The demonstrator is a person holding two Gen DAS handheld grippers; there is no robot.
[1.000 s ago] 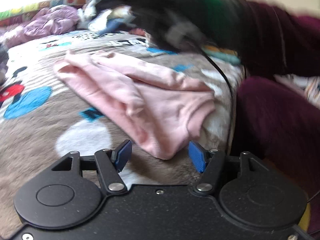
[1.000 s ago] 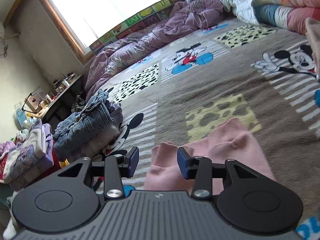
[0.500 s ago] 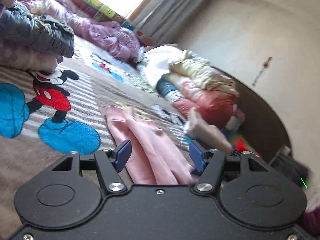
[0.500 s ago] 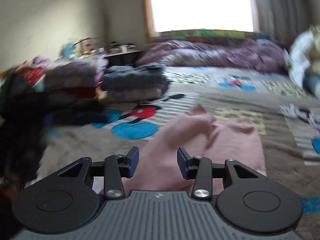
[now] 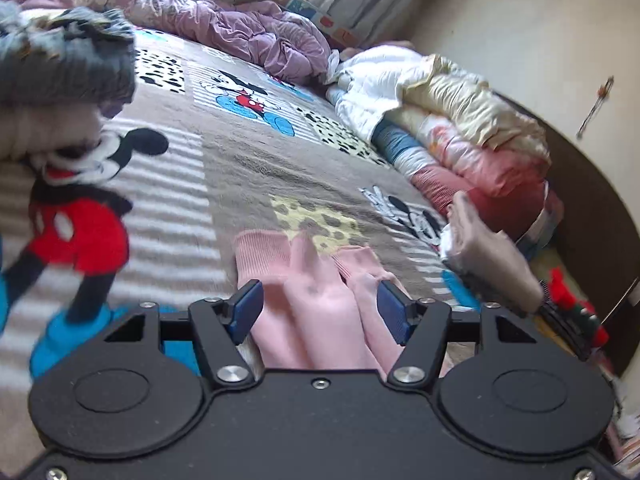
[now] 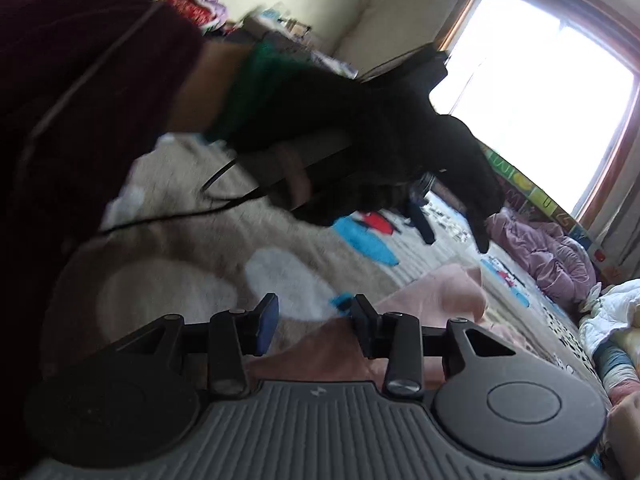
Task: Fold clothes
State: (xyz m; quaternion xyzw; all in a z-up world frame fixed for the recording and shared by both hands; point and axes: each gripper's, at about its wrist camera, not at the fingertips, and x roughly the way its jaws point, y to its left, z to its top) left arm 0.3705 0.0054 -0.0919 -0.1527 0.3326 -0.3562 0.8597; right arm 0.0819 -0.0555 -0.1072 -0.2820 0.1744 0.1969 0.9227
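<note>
The left tongs (image 5: 320, 310) stand apart with nothing clamped; the pink garment (image 5: 316, 304) lies between and under the pads, flat on the bed's cartoon blanket (image 5: 240, 168), its ribbed cuffs pointing away. If these tongs close here they would likely pinch several bunched folds at once, and a lift would drag the whole bundle crooked.

The right tongs (image 6: 314, 322) are also apart and empty, over the garment's near edge (image 6: 432, 292). A bite taken on the fuzzy blanket too would pull it up with the cloth.

Farther out in the right view, the person's gloved left hand (image 6: 380, 140) and its trailing cable (image 6: 224, 196) cross the space; the cable could snag the tongs.

Beyond, a stack of folded clothes (image 5: 60, 80) sits close by; a wide swing could topple it.
</note>
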